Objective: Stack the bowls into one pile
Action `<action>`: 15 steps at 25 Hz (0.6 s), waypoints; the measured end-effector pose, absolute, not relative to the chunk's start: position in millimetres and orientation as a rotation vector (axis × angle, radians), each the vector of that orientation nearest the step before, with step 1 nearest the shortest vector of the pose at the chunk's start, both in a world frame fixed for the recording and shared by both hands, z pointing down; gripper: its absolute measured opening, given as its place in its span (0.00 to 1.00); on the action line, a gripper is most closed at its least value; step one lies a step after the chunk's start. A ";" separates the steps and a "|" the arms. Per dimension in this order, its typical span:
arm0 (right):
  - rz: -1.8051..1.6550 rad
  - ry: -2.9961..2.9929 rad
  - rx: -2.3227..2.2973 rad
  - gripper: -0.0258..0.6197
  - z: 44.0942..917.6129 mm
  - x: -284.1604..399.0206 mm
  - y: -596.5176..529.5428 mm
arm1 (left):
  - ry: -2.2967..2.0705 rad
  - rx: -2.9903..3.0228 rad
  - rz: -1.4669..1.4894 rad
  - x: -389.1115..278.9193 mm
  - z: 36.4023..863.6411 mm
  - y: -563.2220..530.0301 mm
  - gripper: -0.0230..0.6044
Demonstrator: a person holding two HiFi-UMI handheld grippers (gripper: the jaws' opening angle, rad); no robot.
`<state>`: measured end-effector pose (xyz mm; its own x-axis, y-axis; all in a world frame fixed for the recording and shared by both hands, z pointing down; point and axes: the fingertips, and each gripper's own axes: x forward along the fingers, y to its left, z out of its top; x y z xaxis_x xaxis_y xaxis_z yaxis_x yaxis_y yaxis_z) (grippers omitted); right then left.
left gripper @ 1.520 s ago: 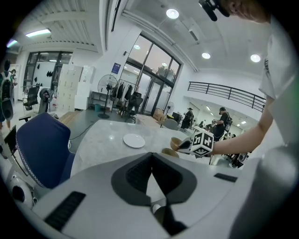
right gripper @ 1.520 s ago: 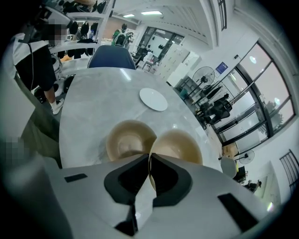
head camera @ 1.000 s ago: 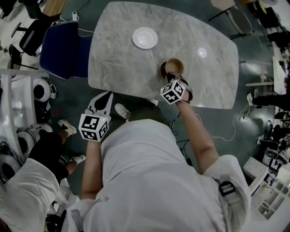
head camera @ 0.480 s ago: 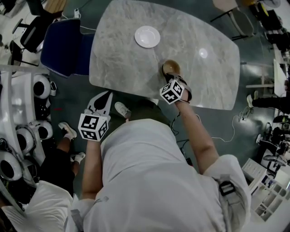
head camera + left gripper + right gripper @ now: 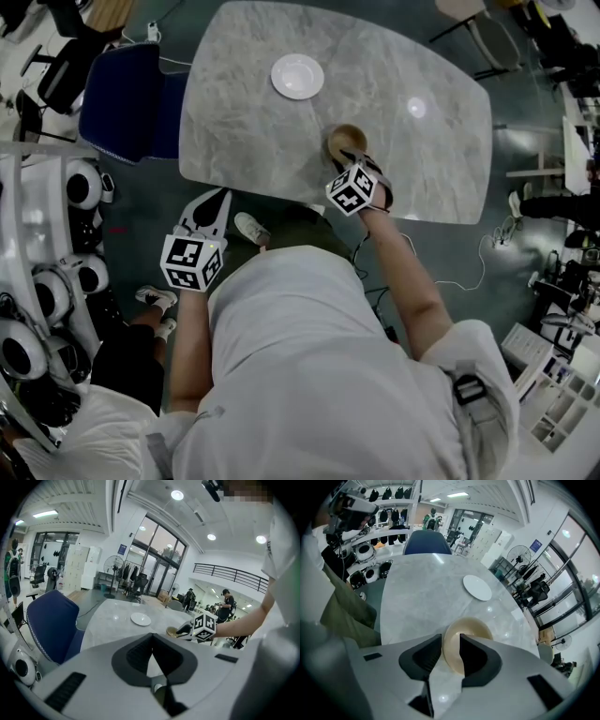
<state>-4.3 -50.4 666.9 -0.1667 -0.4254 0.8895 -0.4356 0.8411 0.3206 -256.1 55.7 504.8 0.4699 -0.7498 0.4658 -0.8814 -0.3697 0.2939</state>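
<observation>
Right gripper (image 5: pixel 450 651) jaws, just been opening, stand spread astride the near rim of tan bowl (image 5: pixel 472 626) on the surface (image 5: pixel 417 588), white bowl (image 5: pixel 477 587) well apart; left gripper (image 5: pixel 152 638) jaws pressed together, empty.

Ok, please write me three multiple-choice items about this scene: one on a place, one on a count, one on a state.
1. Where is the tan bowl?
A) inside the white dish
B) on the table, apart from the white dish
C) lifted high above the table

2. How many dishes stand on the table?
A) one
B) two
C) four

3. How are the jaws of the right gripper?
A) shut on the white dish
B) shut and empty
C) apart, around the tan bowl's rim

Answers:
1 B: the head view shows bare table between bowl and dish.
2 B: only the bowl and the dish are there.
3 C: the jaws have just been opening, and the rim shows in the gap between them.
</observation>
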 end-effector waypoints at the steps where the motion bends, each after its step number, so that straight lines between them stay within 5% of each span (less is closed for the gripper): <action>1: 0.016 -1.791 0.660 0.25 665.3 -4.2 -49.9 | -1.350 2.219 0.346 -254.5 504.6 55.0 0.04; 15: 0.120 -1.953 0.815 0.19 615.4 14.0 -62.2 | -1.284 2.285 0.353 -211.8 497.4 27.8 0.04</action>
<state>14.0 -62.2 615.4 -0.2965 -0.4908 0.8193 -0.5875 0.7700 0.2487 -211.8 27.8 497.4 0.5236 -0.7246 0.4481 -0.8518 -0.4363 0.2899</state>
